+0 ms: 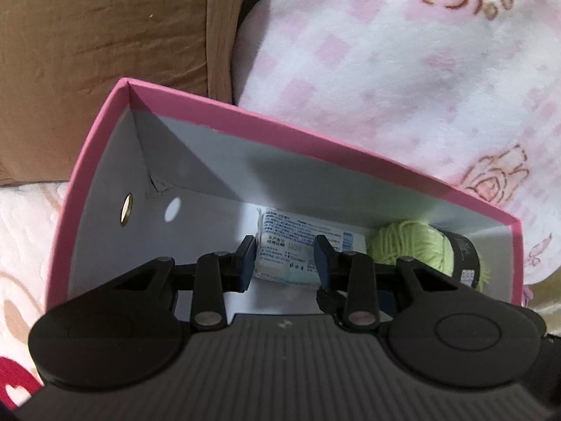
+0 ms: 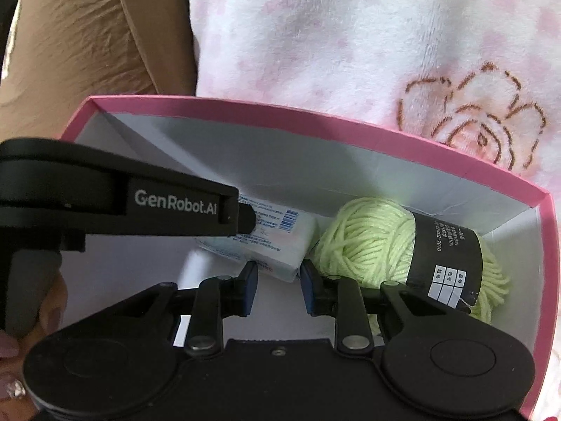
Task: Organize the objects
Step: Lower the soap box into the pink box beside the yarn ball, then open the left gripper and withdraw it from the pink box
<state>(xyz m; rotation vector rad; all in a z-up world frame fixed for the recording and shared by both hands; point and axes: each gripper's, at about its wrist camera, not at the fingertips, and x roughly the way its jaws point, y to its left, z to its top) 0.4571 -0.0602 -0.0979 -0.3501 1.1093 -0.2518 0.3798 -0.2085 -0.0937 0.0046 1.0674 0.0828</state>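
Black plastic and blue rubber pads make up both pairs of tongs. The left tongs (image 1: 284, 263) are clamped on the near end of a soft, rectangular tissue pack (image 1: 298, 242), its glossy white wrapper printed with blue text and a barcode. The right tongs (image 2: 278, 280) hold their pads a narrow gap apart. The pack's near corner (image 2: 280, 266) shows in that gap, and we cannot tell whether the pads press on it or hang just above it.

We count two things inside the box (image 1: 315, 140). One is the tissue pack, by the middle of the far wall. The other is a plump skein of pale green yarn (image 2: 368, 242) toward the right end, just beside the pack. Its thick twisted strands are wrapped in one matte black paper band (image 2: 445, 249).

The box is stiff card, pink outside and along the rim, smooth white inside. Its left end wall carries one brass-ringed eyelet (image 1: 125, 208), with a pale round spot (image 1: 173, 208) on the floor nearby.

Beyond the far rim lies a fluffy fleece blanket (image 1: 403, 87), white with pink checks and brown-outlined roses. To its left is one creased brown cushion (image 1: 87, 52). In the right wrist view, a hand (image 2: 52, 301) grips the grey handle of the left tongs.
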